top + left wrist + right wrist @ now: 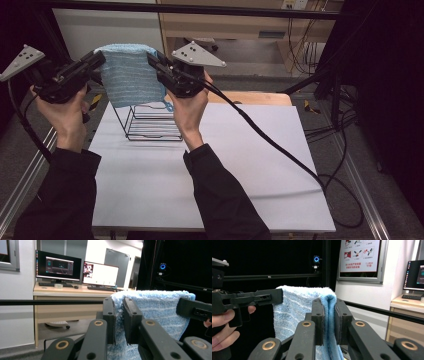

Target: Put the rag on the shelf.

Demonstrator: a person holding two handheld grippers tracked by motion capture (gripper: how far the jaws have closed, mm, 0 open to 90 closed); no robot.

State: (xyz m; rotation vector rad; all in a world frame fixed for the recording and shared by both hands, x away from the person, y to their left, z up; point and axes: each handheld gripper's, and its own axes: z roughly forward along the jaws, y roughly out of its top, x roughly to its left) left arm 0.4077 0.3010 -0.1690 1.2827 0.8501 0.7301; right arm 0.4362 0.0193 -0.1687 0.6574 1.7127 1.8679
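A light blue towel (131, 75) hangs folded in the air above a black wire rack (152, 122) on the white table. My left gripper (100, 59) is shut on the towel's top left corner and my right gripper (152, 61) is shut on its top right corner. In the left gripper view the towel (160, 307) is pinched at its edge between the jaws of the left gripper (119, 315), and the other gripper holds the far corner. In the right gripper view the towel's folded edge (328, 315) is clamped by the right gripper (328, 322).
The white table (250, 170) has a wooden board (255, 97) at its far edge. A cable (280, 150) trails from the right gripper across the table to the right. A desk with monitors (75, 267) stands beyond the table.
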